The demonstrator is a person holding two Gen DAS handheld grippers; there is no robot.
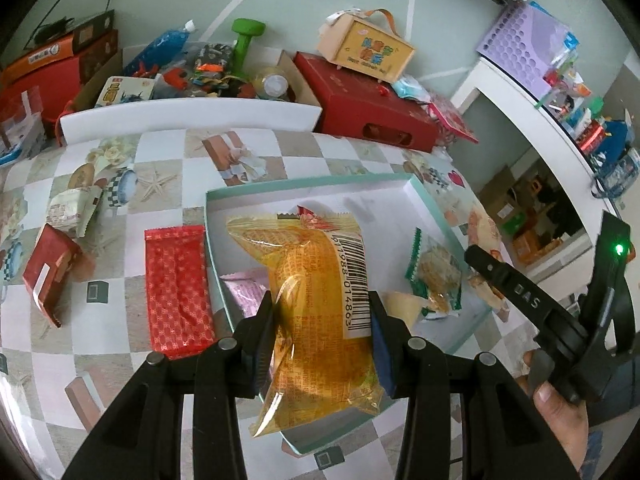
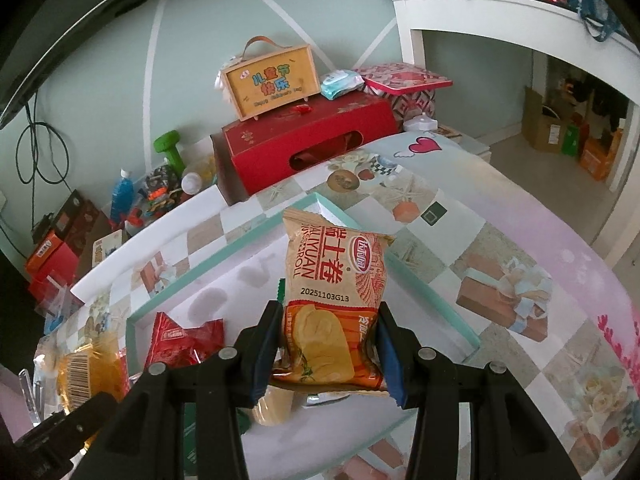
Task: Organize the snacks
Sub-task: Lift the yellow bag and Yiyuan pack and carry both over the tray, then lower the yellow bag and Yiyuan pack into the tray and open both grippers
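Note:
My left gripper (image 1: 322,312) is shut on a yellow snack packet (image 1: 316,304) with a barcode, held above the teal-rimmed white box (image 1: 312,190). In the box lie a pink packet (image 1: 244,292) and a green-edged cracker packet (image 1: 436,280). My right gripper (image 2: 328,340) is shut on a tan swiss-roll packet (image 2: 334,292) over the same box (image 2: 224,248); a red packet (image 2: 180,338) lies in the box and the yellow packet (image 2: 90,372) shows at left. The right gripper's body (image 1: 560,312) shows at the right of the left wrist view.
On the patterned tablecloth left of the box lie a red patterned packet (image 1: 178,292), a small red box (image 1: 50,272) and a pale wrapped snack (image 1: 74,208). Behind the table stand a red gift box (image 1: 372,104), a yellow case (image 1: 370,50) and toy clutter.

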